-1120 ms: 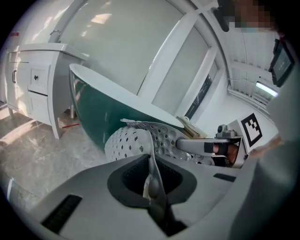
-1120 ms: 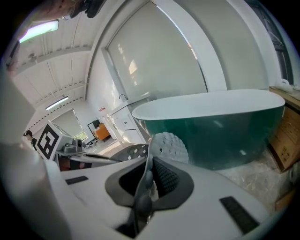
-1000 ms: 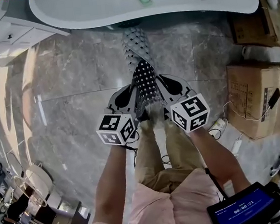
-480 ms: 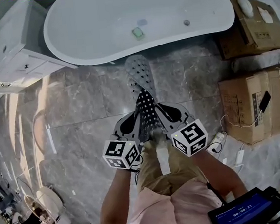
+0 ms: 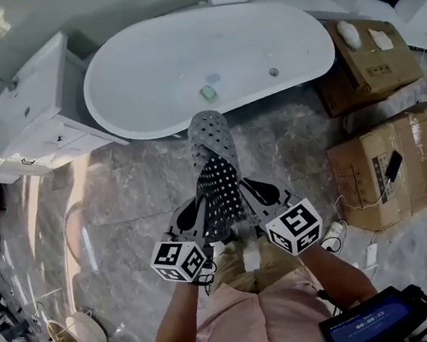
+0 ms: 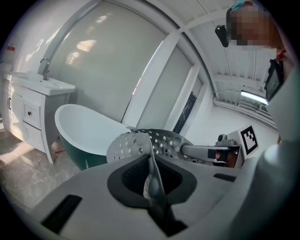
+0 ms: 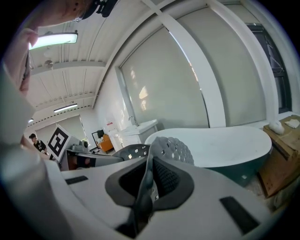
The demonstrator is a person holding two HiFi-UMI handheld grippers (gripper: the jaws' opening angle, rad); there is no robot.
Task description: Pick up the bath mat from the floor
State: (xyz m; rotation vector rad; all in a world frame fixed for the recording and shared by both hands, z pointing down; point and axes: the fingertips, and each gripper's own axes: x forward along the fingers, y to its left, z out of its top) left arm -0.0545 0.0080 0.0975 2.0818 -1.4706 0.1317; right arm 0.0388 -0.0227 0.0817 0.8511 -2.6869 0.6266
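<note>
I read grey perforated rubber bath mat lifted above grey marble floor, folded lengthwise. Its far end droops toward white oval bathtub; cannot tell if it clears floor. Left gripper: jaws nearly together, pinching mat's near left edge. Right gripper: same, pinching near right edge. Grippers side by side.

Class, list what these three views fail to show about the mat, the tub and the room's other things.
- Far end of the mat: both gripper views, hidden behind its own curve.
- What the green item in the tub is: head view, too small.
- Lower part of the tablet: head view, cut off by the bottom edge.
</note>
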